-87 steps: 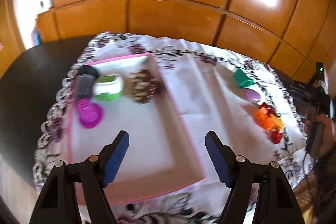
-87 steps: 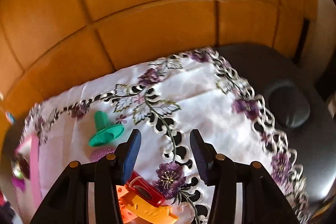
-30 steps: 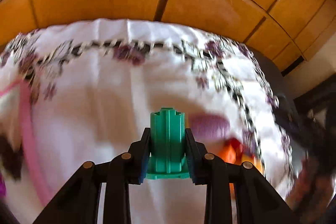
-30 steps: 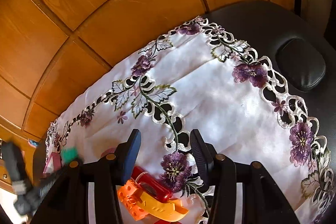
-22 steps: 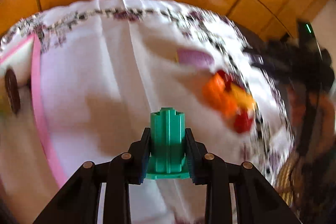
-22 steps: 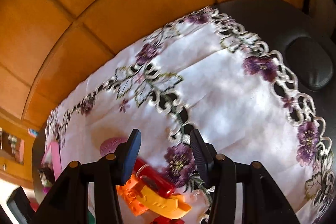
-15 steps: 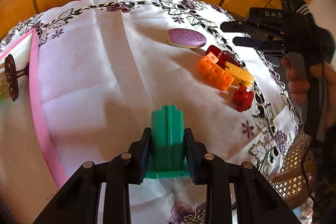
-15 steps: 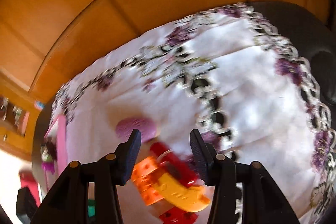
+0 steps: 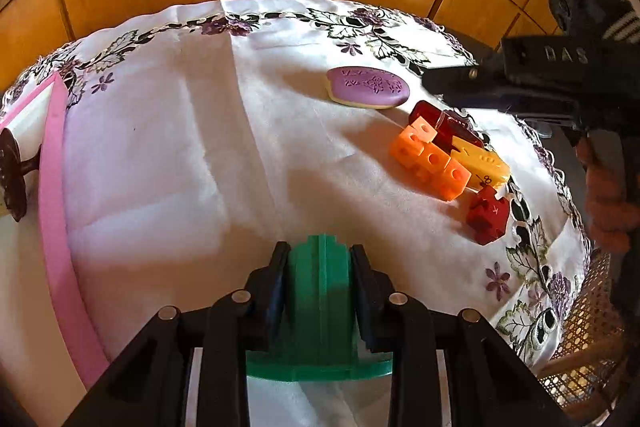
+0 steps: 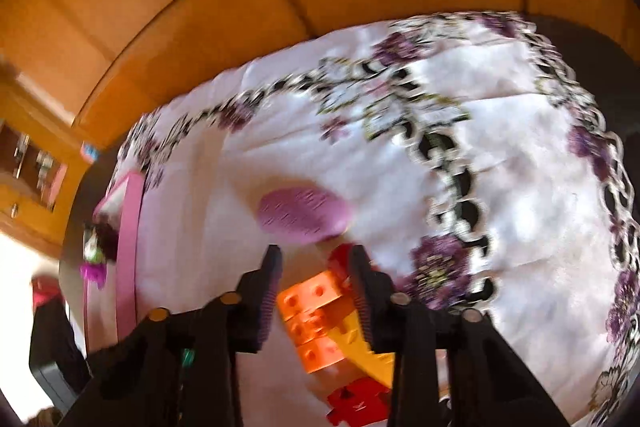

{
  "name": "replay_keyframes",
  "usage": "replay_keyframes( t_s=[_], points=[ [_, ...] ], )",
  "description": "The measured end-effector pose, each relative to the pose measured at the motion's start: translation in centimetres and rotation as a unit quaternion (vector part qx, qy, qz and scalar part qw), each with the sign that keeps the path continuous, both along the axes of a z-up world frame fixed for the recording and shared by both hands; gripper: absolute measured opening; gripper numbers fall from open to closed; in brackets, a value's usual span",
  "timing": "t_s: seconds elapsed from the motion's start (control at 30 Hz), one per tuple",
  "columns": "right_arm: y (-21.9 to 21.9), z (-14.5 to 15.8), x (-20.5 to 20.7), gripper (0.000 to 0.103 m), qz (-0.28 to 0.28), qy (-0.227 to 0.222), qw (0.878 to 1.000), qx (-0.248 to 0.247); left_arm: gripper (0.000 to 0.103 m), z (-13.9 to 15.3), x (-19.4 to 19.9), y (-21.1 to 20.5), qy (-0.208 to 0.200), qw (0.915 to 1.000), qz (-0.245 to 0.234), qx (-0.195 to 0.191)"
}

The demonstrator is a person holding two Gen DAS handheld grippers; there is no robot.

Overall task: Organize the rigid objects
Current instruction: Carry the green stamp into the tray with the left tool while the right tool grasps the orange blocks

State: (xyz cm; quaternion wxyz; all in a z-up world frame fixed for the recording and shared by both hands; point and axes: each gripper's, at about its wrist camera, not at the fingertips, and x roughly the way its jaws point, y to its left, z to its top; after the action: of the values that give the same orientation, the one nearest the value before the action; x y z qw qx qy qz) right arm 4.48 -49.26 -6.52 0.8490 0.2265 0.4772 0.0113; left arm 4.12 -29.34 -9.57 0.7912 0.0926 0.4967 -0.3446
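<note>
left wrist: my left gripper [image 9: 320, 281] is clamped tight on the green plastic piece [image 9: 320, 299], both pads pressing its ribbed stem, its flat base toward the camera. it's held above the white embroidered cloth [image 9: 192, 147]. pink tray [image 9: 54, 195] edge at 9 o'clock, a brown piece [image 9: 12, 175] just inside it. purple oval [image 9: 368, 87] lies flat at 1 o'clock. just past it at 2 o'clock is a touching cluster: orange block [image 9: 430, 159], dark red piece [image 9: 444, 126], yellow piece [image 9: 482, 159], red block [image 9: 487, 214]. right gripper [image 9: 448, 83] reaches in at 2 o'clock above the cluster, a hand [image 9: 608, 203] on its handle.

right wrist: blurred. my right gripper [image 10: 316, 281] has its jaws closing with a narrow gap left, nothing pinched between the pads. orange block [image 10: 316, 315] shows in the gap below them, yellow piece [image 10: 360, 347] and red block [image 10: 356, 403] at 6 o'clock. purple oval [image 10: 302, 213] at 12 o'clock just ahead of the tips. pink tray [image 10: 130, 247] at 9 o'clock.
</note>
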Motion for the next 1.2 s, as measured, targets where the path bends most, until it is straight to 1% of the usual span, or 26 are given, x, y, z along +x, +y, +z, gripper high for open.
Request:
replay_keyframes(
  t_s=[0.07,0.13,0.17,0.3,0.37,0.47,0.5,0.53,0.57,0.63,0.7,0.73,0.77,0.8,0.83,0.87,0.93,0.97,1.0,1.03,1.2],
  points=[
    [1.4,0.0,0.3,0.032,0.030,0.003,1.000,-0.009,0.030,-0.1,0.0,0.1,-0.003,1.0000,-0.002,-0.005],
    [2.2,-0.1,0.5,0.032,0.052,0.013,0.999,-0.007,0.030,-0.1,-0.1,0.1,-0.007,0.9999,-0.005,-0.006],
    [2.8,-0.1,0.5,0.032,0.063,0.022,0.998,-0.019,0.030,0.0,-0.1,0.1,-0.007,0.9999,-0.005,-0.007],
    [4.9,-0.5,0.1,0.032,0.090,0.054,0.989,-0.103,0.030,-0.1,0.0,0.5,0.000,0.9998,0.000,-0.022],
    [5.2,-0.9,0.1,0.032,0.100,0.064,0.986,-0.114,0.030,-0.1,0.0,0.6,0.002,0.9997,0.002,-0.026],
    [6.1,-2.2,0.5,0.032,0.110,0.088,0.978,-0.156,0.030,-0.1,0.0,0.8,0.004,0.9995,0.003,-0.032],
    [6.3,-2.6,0.4,0.030,0.114,0.087,0.975,-0.169,0.030,-0.1,0.1,0.9,0.005,0.9994,0.003,-0.034],
    [6.6,-2.6,0.5,0.023,0.117,0.077,0.973,-0.186,0.030,-0.1,0.1,0.9,0.005,0.9994,0.003,-0.035],
    [6.9,-2.7,0.4,0.023,0.124,0.068,0.971,-0.192,0.030,-0.1,0.1,0.9,0.005,0.9993,0.003,-0.037],
    [7.1,-2.9,0.4,0.024,0.127,0.055,0.972,-0.188,0.031,-0.2,0.0,1.0,0.004,0.9992,0.004,-0.039],
    [6.7,-3.2,0.2,0.024,0.120,0.053,0.975,-0.177,0.031,-0.2,0.0,1.1,0.001,0.9993,0.003,-0.038],
    [6.3,-3.3,0.2,0.027,0.119,0.052,0.978,-0.163,0.031,-0.2,-0.1,1.0,-0.001,0.9993,0.004,-0.038],
    [6.0,-3.3,0.2,0.027,0.113,0.051,0.981,-0.151,0.031,-0.2,-0.2,1.0,-0.004,0.9993,0.005,-0.037],
    [5.7,-3.7,0.3,0.031,0.110,0.062,0.982,-0.138,0.031,-0.1,-0.3,1.0,-0.007,0.9993,0.006,-0.036],
    [5.7,-4.5,0.3,0.032,0.109,0.081,0.983,-0.121,0.031,-0.2,-0.3,0.9,-0.007,0.9994,0.006,-0.034],
    [5.8,-4.1,0.2,0.032,0.109,0.065,0.984,-0.122,0.031,-0.2,-0.4,0.9,-0.010,0.9993,0.007,-0.035],
    [6.1,-3.8,0.1,0.030,0.109,0.066,0.983,-0.134,0.031,-0.2,-0.4,0.9,-0.011,0.9993,0.007,-0.035],
    [6.6,-3.7,-0.1,0.029,0.114,0.062,0.980,-0.153,0.031,-0.2,-0.4,0.9,-0.011,0.9993,0.007,-0.035],
    [7.0,-3.6,-0.1,0.027,0.118,0.059,0.977,-0.164,0.031,-0.2,-0.3,0.9,-0.011,0.9993,0.007,-0.035],
    [7.1,-3.6,-0.2,0.027,0.121,0.058,0.976,-0.170,0.031,-0.2,-0.3,1.0,-0.011,0.9993,0.007,-0.036],
    [7.0,-3.4,-0.6,0.027,0.128,0.051,0.976,-0.167,0.030,0.2,-0.5,0.8,-0.014,0.9995,0.003,-0.028]
  ],
)
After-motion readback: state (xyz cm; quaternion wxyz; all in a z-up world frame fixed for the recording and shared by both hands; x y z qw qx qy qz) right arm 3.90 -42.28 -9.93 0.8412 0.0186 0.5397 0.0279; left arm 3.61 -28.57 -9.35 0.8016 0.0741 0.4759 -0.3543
